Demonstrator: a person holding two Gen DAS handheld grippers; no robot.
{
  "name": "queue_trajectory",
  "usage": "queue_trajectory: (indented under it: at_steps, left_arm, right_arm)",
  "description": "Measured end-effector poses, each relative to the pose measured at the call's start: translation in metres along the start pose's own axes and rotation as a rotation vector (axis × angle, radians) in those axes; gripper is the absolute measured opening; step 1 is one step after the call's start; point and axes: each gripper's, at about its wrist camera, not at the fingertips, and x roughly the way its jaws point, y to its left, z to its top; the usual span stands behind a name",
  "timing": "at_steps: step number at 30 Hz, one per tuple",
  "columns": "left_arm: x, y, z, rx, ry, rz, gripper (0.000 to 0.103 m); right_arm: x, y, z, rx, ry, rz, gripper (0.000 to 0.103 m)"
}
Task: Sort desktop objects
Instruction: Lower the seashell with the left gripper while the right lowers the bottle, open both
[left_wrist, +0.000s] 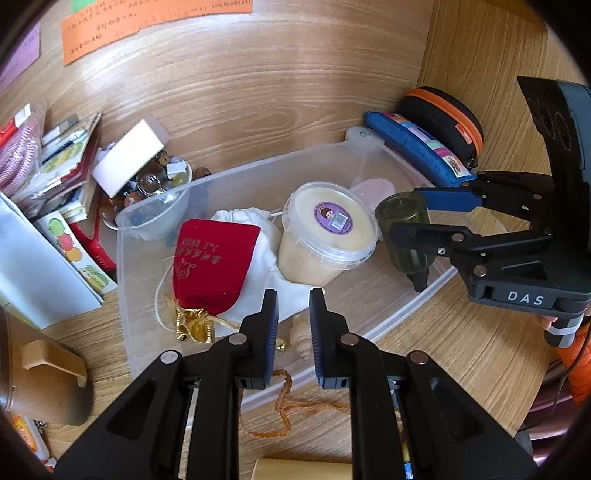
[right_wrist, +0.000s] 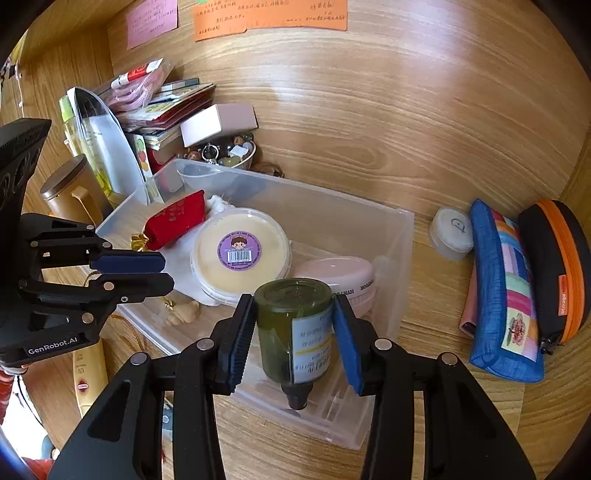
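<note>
My right gripper (right_wrist: 293, 332) is shut on a dark green bottle (right_wrist: 291, 328) with a white label, black cap toward the camera, held over the near right part of the clear plastic bin (right_wrist: 402, 236). The left wrist view shows this bottle (left_wrist: 404, 221) at the bin's right edge (left_wrist: 424, 295). In the bin lie a red velvet pouch (left_wrist: 212, 266) on a white cloth bag (left_wrist: 258, 284), a cream tub with a purple sticker (left_wrist: 332, 225), a pink round case (right_wrist: 343, 277) and a small wooden figure (left_wrist: 301, 336). My left gripper (left_wrist: 294, 306) hangs shut and empty over the bin's near side.
Right of the bin lie a blue patchwork pouch (right_wrist: 506, 295), a black case with an orange zip (right_wrist: 557, 266) and a small white jar (right_wrist: 452, 232). Behind the bin's left end are a bowl of beads (right_wrist: 232, 151), stacked books (right_wrist: 166, 107) and a brown mug (right_wrist: 70, 195). An orange string (left_wrist: 291, 402) lies in front.
</note>
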Motion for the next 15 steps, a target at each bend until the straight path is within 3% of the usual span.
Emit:
queue_trajectory:
  at_steps: [2, 5, 15]
  left_arm:
    - [-0.005, 0.000, 0.000, -0.001, -0.009, 0.011, 0.019]
    - [-0.016, 0.000, -0.001, -0.006, -0.042, 0.044, 0.040]
    - [-0.062, -0.004, -0.010, -0.004, -0.148, 0.109, 0.060]
  right_arm:
    - [-0.007, 0.001, 0.000, 0.004, -0.013, -0.006, 0.039]
    - [-0.018, 0.003, 0.001, 0.013, -0.030, 0.002, 0.040]
    - [-0.063, 0.026, -0.007, 0.000, -0.102, 0.004, 0.045]
